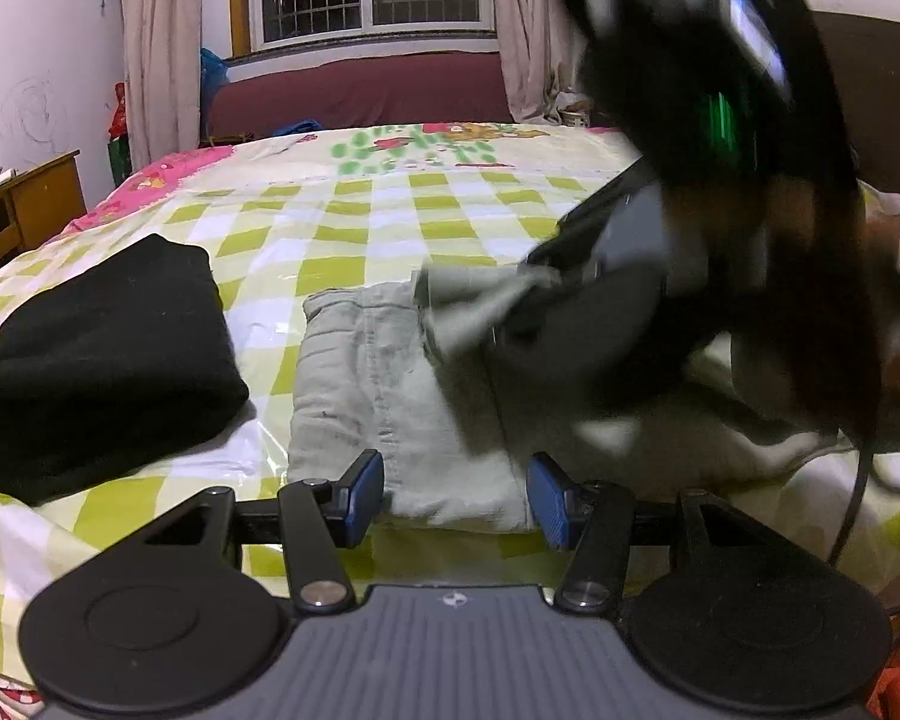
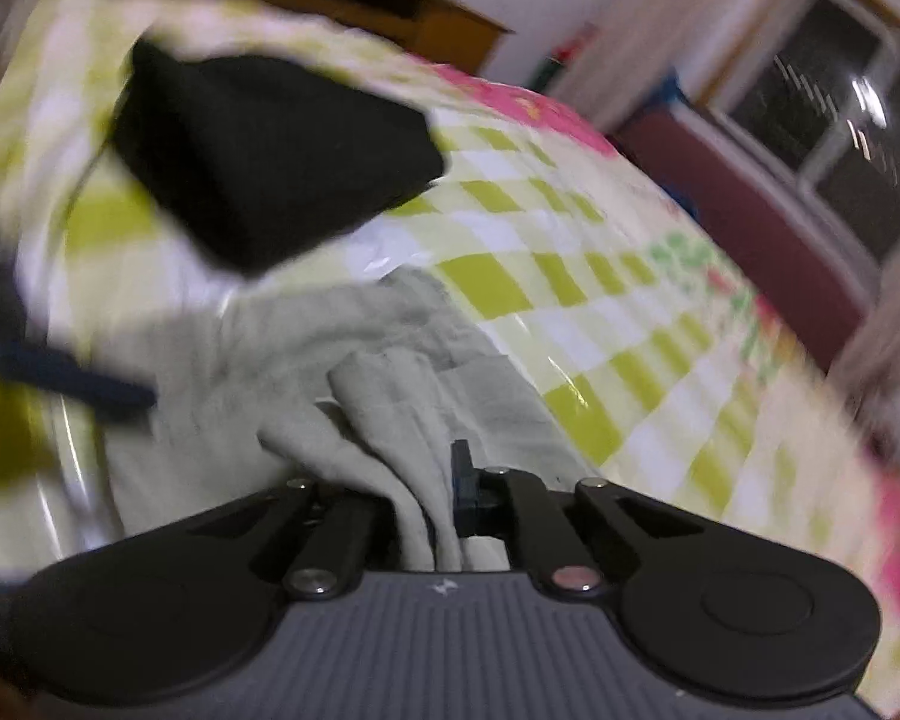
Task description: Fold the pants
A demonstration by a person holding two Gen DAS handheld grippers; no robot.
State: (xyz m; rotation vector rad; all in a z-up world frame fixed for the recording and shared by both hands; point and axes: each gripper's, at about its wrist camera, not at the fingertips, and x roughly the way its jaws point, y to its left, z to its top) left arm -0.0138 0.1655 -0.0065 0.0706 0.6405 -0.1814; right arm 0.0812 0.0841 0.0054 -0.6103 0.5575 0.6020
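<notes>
Pale grey-green pants (image 1: 378, 396) lie partly folded on the checked bedspread. My left gripper (image 1: 456, 498) is open, its blue pads on either side of the pants' near edge, holding nothing. The right gripper's body (image 1: 618, 312) shows blurred over the pants' right part in the left wrist view. In the right wrist view my right gripper (image 2: 426, 480) is shut on a bunched fold of the pants (image 2: 390, 396), lifted above the flat part.
A folded black garment (image 1: 102, 360) lies on the bed left of the pants; it also shows in the right wrist view (image 2: 270, 162). A wooden nightstand (image 1: 24, 204) stands at the left. A maroon bench (image 1: 360, 90) sits under the window beyond the bed.
</notes>
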